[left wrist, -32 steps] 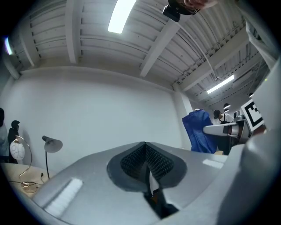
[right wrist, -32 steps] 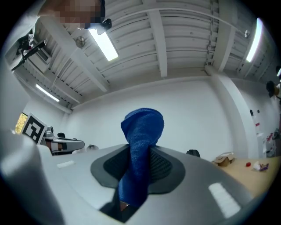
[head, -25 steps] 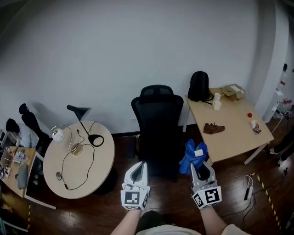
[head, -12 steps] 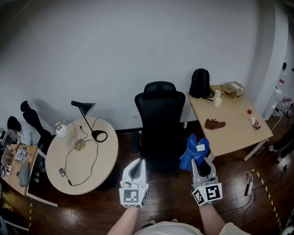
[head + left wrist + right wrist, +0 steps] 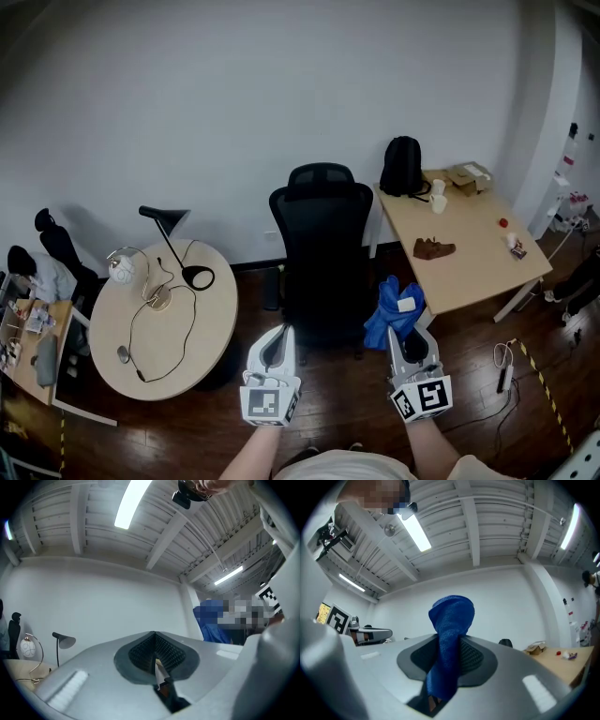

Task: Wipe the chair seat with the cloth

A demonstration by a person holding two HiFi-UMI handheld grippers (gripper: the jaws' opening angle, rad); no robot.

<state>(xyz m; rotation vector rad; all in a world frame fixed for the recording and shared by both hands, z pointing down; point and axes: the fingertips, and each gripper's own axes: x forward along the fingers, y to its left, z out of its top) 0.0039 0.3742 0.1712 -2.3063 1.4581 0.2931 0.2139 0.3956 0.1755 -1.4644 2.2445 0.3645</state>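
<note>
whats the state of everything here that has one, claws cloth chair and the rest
left claw: shut, nothing between its jaws
right claw: shut on the blue cloth
blue cloth: pinched and bunched, sticking up out of the claw, clear of the seat
office chair: upright, neither claw touching it
desk lamp: standing upright on the round table
backpack: upright on the corner of the rectangular table

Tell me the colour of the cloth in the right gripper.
Blue. The cloth shows best in the right gripper view.
</note>
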